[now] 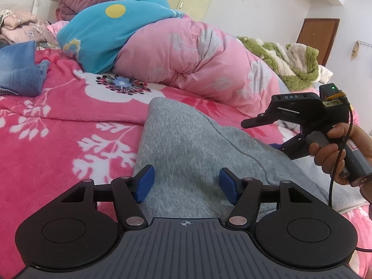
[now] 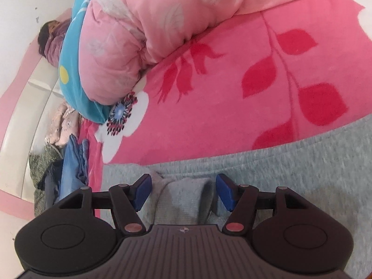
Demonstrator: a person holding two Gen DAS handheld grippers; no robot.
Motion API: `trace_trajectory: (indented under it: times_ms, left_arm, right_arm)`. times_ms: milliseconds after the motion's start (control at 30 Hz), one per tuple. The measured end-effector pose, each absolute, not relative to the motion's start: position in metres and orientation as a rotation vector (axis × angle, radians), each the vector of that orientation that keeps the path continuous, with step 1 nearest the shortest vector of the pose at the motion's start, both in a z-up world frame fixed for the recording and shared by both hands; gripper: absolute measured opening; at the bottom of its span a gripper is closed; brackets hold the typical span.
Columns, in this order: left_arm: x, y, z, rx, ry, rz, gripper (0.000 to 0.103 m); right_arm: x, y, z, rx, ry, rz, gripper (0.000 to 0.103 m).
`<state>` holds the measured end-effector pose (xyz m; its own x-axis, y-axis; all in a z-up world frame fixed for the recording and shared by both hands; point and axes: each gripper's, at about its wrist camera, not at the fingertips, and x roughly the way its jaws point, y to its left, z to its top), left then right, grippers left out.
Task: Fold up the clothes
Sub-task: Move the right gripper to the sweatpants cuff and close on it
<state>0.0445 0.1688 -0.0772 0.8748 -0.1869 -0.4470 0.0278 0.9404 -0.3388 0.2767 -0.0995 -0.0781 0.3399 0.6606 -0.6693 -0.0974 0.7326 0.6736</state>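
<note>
In the left wrist view, the left gripper (image 1: 186, 183) hovers with jaws wide over the grey sweatshirt (image 1: 186, 139) on the pink blanket (image 1: 58, 121). In the right wrist view, the right gripper (image 2: 183, 191) (also wide) straddles a bunched fold, not pinched yet. The next move is probably closing on it.

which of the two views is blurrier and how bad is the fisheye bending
Right wrist view: softer, the grey garment smeared near the right claw; the pink blanket curves strongly. Left wrist view: mostly sharp, slight smear on the grey cloth between the left claw pads; even daylight, no glare, corners vignetted.
</note>
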Motion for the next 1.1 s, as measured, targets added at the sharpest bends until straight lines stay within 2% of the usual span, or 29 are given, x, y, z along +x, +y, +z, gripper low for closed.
trace_trajectory:
  times_ms: [333, 533, 900, 1033, 1067, 1100]
  left_arm:
    - [0.043, 0.167, -0.078, -0.324, 0.494, -0.111, 0.063]
    - [0.044, 0.168, -0.077, -0.327, 0.494, -0.111, 0.063]
    - [0.044, 0.168, -0.077, -0.328, 0.492, -0.110, 0.063]
    - [0.043, 0.171, -0.077, -0.350, 0.488, -0.109, 0.063]
    - [0.042, 0.172, -0.077, -0.360, 0.484, -0.107, 0.063]
    - [0.042, 0.174, -0.076, -0.371, 0.479, -0.103, 0.063]
  right_arm:
    - [0.276, -0.094, -0.078, 0.609, 1.167, 0.583, 0.065]
    - [0.261, -0.112, -0.066, 0.860, 1.057, 0.803, 0.065]
    - [0.225, -0.111, -0.069, 0.777, 1.079, 0.816, 0.063]
    - [0.198, -0.109, -0.062, 0.674, 1.049, 0.811, 0.051]
    - [0.191, -0.108, -0.061, 0.637, 1.042, 0.795, 0.041]
    - [0.184, -0.107, -0.061, 0.601, 1.034, 0.779, 0.022]
